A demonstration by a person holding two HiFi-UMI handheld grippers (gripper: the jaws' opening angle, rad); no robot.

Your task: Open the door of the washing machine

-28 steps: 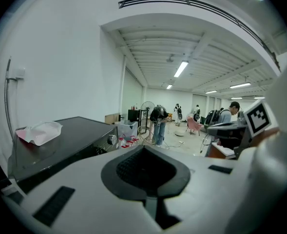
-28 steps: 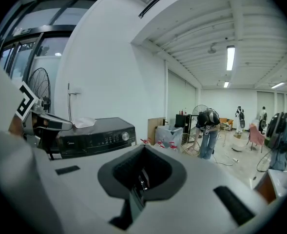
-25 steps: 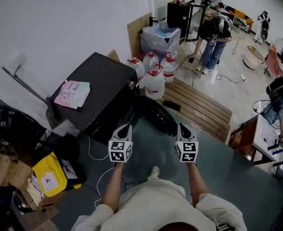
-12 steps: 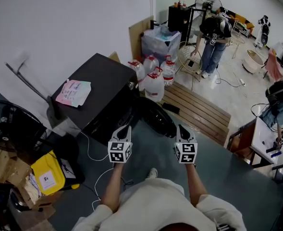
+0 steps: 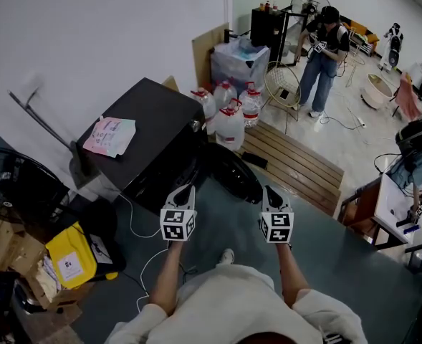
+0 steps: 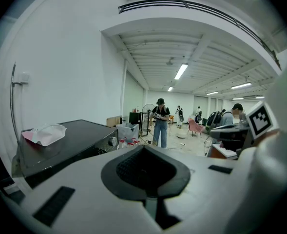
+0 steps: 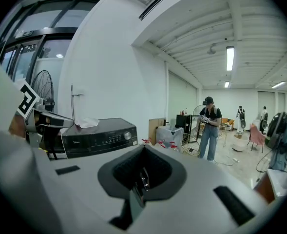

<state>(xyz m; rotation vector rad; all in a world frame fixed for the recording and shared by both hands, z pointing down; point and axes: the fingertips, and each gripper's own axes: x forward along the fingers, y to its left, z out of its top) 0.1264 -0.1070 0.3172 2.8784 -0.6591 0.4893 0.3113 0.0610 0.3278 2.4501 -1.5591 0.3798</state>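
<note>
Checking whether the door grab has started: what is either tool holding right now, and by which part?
Nothing. The left tool and the right tool are both shut with nothing between their jaws, hanging in the air short of the washing machine.

Black boxy washing machine (image 5: 150, 131), upright, its round dark door (image 5: 232, 172) wide open at the front.

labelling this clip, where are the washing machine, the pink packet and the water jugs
washing machine (image 5: 160, 113): head view, bare part of its black top.
pink packet (image 5: 109, 136): head view, its middle.
water jugs (image 5: 230, 127): head view, body of the nearest jug.
</note>
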